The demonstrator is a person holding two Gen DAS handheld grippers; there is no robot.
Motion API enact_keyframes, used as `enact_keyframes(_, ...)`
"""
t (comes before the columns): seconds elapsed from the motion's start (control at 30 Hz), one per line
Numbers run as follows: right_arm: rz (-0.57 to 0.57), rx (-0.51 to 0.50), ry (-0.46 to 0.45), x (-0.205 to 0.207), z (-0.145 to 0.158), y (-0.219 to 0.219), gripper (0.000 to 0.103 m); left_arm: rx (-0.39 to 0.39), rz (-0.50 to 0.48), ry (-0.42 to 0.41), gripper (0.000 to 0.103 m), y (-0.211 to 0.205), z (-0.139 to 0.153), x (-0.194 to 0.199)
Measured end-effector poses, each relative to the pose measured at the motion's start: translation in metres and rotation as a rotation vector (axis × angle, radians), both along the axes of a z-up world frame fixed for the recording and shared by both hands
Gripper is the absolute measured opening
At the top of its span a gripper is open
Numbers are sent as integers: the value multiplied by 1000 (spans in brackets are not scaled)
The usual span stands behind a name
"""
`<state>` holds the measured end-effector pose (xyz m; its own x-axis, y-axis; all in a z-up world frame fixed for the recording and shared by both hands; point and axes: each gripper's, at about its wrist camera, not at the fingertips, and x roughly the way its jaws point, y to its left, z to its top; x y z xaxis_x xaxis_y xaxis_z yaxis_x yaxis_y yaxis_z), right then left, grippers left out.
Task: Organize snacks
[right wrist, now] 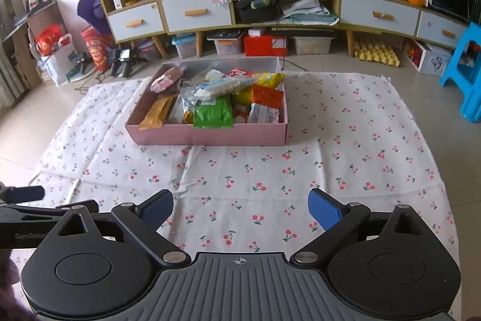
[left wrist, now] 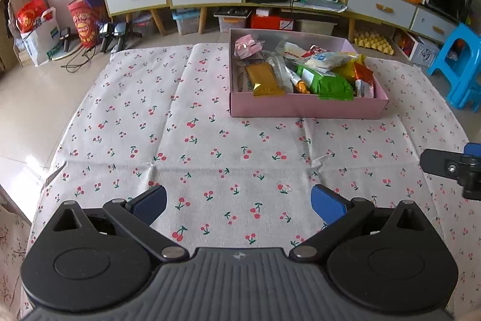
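Note:
A pink box [left wrist: 306, 108] [right wrist: 210, 137] stands on the far part of the cherry-print cloth [left wrist: 210, 140] [right wrist: 270, 170]. It holds several snack packets: a green pack [left wrist: 327, 81] [right wrist: 214, 114], a gold bar [left wrist: 264, 80] [right wrist: 157, 112], an orange pack [right wrist: 267, 97] and a white pack [right wrist: 224, 86]. My left gripper [left wrist: 239, 206] is open and empty, low over the near cloth. My right gripper [right wrist: 240, 208] is open and empty too, well short of the box. The right gripper's side shows at the right edge of the left wrist view [left wrist: 451, 167].
The cloth lies on a tiled floor. Behind it stands a long cabinet [right wrist: 195, 11] with drawers, storage bins beneath, and a fan. A blue stool [left wrist: 460, 65] [right wrist: 463, 71] is at the right. Bags [left wrist: 39, 32] stand at the left.

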<state>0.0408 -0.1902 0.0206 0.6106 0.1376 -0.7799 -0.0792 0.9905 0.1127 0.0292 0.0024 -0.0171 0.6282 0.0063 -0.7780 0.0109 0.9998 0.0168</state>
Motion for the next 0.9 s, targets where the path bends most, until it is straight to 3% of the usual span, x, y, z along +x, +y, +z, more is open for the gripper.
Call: enact_keyframes(0.9, 30, -19, 51, 3, -15, 13, 98, -17, -26, 10, 102, -7, 2, -3)
